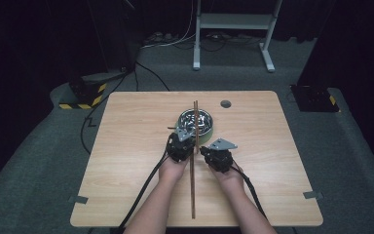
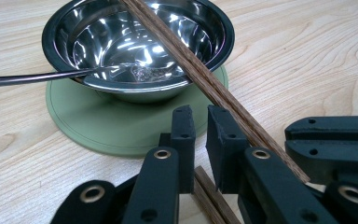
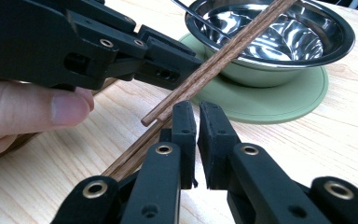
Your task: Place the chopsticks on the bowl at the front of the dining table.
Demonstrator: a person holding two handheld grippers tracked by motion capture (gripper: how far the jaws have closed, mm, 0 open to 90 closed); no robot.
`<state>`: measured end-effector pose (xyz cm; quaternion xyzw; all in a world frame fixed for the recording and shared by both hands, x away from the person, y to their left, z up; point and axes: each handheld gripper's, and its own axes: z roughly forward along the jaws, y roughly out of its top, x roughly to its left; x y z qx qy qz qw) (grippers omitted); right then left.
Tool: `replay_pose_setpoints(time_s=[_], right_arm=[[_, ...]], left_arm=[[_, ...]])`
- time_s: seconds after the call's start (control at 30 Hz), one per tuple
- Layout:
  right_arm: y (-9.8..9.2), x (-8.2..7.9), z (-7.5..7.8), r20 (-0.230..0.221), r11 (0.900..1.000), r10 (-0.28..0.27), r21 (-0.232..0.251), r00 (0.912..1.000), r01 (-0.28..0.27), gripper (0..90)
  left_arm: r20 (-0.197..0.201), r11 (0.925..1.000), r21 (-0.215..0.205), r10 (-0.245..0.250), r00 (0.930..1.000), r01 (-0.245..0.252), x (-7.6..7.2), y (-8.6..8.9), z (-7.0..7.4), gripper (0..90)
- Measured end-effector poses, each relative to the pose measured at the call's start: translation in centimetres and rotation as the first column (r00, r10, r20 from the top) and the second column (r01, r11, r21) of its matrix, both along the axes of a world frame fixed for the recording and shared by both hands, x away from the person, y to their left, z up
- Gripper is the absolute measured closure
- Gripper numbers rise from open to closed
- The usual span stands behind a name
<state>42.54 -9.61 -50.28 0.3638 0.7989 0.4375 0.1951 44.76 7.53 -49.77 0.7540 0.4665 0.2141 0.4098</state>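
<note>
I had both hand-held grippers parked side by side at mid-worktop [image 1: 126, 122], just short of the steel bowl [image 1: 196, 121] on its green mat [image 2: 98, 135]. The pair of wooden chopsticks [image 1: 193, 161] ran between them — long axis straight away from me, far tips propped on the bowl's rim and reaching over it, near ends pointing back at the front edge of the worktop. That slant, I judged, was why the sticks were lifted at the bowl end and low at mine.

The left hand-held gripper [image 2: 198, 140] had its jaws drawn nearly together with only a thin slot left; the sticks passed under and beside them, and I could not tell whether the pads actually pinched the wood. The right hand-held gripper [image 3: 197, 133] was likewise closed to a narrow gap, empty, the sticks crossing just to its left. A metal spoon [image 2: 51, 77] lay in the bowl, handle sticking out sideways.
</note>
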Motion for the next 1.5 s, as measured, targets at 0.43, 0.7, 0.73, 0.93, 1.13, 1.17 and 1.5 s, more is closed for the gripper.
replay_pose_setpoints(time_s=[0.43,0.7,0.73,0.93,1.13,1.17,1.5], right_arm=[[-0.6,0.1,-0.1,0.004,1.0,-0.026,0.007,0.9997,0.026,82.9],[-0.8,0.0,-0.2,-0.005,0.999,-0.036,0.0,0.9993,0.036,82.7],[-0.8,0.0,-0.2,-0.003,0.999,-0.036,-0.003,0.9994,0.036,82.7],[-0.8,0.0,-0.2,0.009,0.999,-0.034,-0.011,0.9994,0.034,82.7],[-0.8,0.0,-0.2,0.003,1.0,-0.031,-0.005,0.9995,0.031,82.6],[-0.8,0.0,-0.2,0.003,1.0,-0.031,-0.005,0.9995,0.031,82.5],[-0.8,0.0,-0.2,0.003,0.999,-0.033,-0.004,0.9995,0.033,82.5]], left_arm=[[0.05,0.9993,0.034,0.016,0.9986,-0.018,-3.8,0.9,0.3,74.6],[0.081,0.9969,0.078,-0.016,0.9966,0.01,-7.3,-0.3,0.0,70.3],[0.084,0.9967,0.08,-0.017,0.9963,0.011,-7.3,-0.5,-0.1,70.7],[0.088,0.997,0.075,-0.025,0.9958,0.019,-7.0,-0.8,-0.5,77.9],[0.088,0.998,0.062,-0.018,0.9959,0.012,-6.7,-0.8,-0.5,81.2],[0.089,0.998,0.061,-0.019,0.9959,0.014,-6.7,-0.9,-0.5,81.3],[0.078,0.9982,0.056,-0.024,0.9967,0.02,-6.3,-1.1,-0.2,82.1]])
